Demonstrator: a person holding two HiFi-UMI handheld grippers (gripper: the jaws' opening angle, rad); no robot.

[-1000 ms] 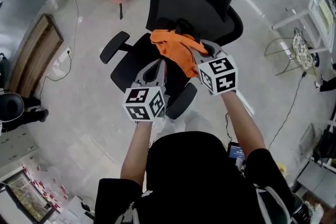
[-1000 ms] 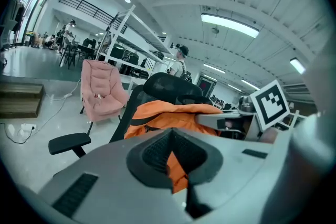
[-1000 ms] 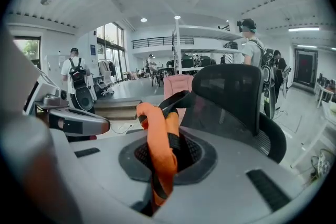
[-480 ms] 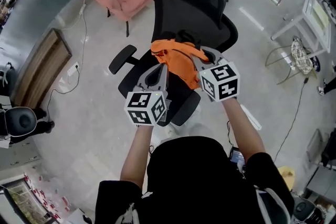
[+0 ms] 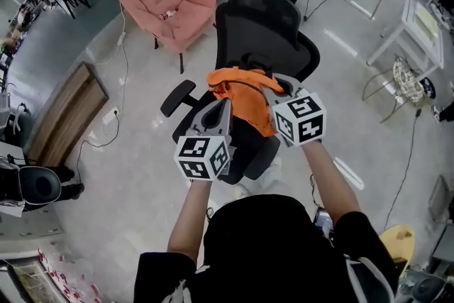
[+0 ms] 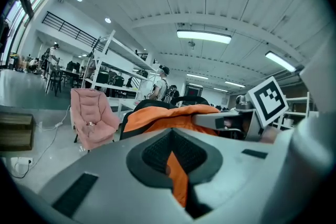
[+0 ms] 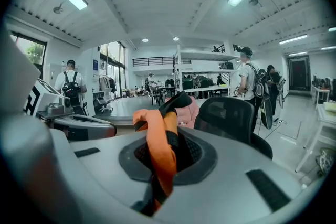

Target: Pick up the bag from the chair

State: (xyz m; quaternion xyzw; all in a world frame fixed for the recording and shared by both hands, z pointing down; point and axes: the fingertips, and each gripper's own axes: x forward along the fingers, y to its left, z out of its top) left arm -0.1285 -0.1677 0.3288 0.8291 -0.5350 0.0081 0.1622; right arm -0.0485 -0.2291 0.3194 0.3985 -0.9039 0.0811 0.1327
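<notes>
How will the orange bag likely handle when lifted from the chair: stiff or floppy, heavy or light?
Probably floppy: the bag drapes in folds between the left gripper and the right gripper. Likely light for its size: thin cloth bunches up inside both shut jaws. It may swing, since its lower end hangs loose.

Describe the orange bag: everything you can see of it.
The bag is soft orange fabric with a black strap, crumpled and draped. It hangs between both grippers above the seat of the black office chair. The left gripper pinches one orange fold; the right gripper is shut on orange fabric and strap. Whether its lower edge touches the seat can't be told.
</notes>
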